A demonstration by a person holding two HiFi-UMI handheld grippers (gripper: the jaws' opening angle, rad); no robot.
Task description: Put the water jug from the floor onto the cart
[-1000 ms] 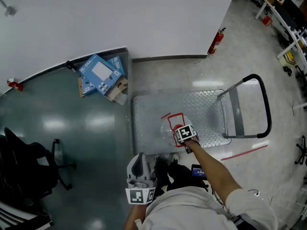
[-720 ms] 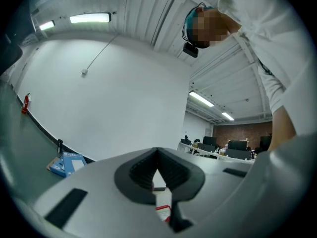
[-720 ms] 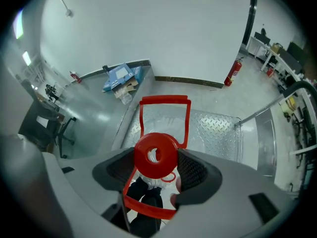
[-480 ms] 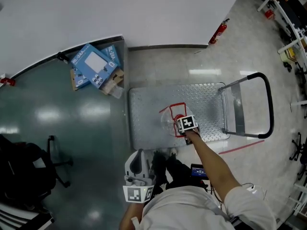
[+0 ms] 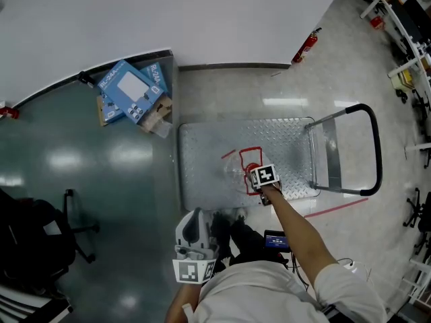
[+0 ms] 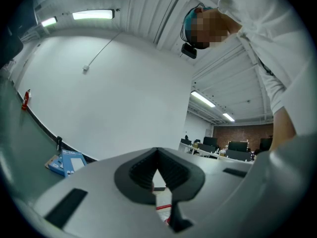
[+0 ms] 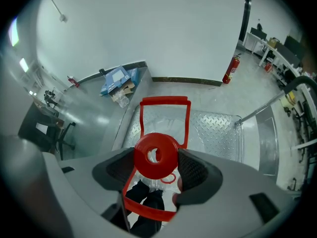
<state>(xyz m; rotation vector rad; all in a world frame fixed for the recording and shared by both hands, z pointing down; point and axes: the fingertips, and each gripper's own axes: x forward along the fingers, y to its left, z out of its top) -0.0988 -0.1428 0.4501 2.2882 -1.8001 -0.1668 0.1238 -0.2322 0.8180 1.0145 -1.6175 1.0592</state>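
Observation:
The water jug (image 5: 240,169) is clear, with a red cap (image 7: 156,155) and a red carry frame (image 7: 165,102). It is over the near part of the cart's steel deck (image 5: 209,143); whether it rests on the deck I cannot tell. My right gripper (image 5: 256,175) is shut on the jug's neck, and its pads (image 7: 194,171) press on both sides just under the cap. My left gripper (image 5: 195,222) is held close to my body at the bottom of the head view. It is shut (image 6: 158,178) with nothing in it and points up at the wall.
The cart's black push handle (image 5: 374,147) stands at the right. Blue boxes (image 5: 129,91) lie against the wall at the left. A fire extinguisher (image 5: 304,46) stands by the wall corner. An office chair (image 5: 40,241) is at the far left, and red tape (image 5: 337,207) marks the floor.
The head view has shifted slightly. My right gripper and the jug stay over the cart's near part with little movement. The left gripper has not moved.

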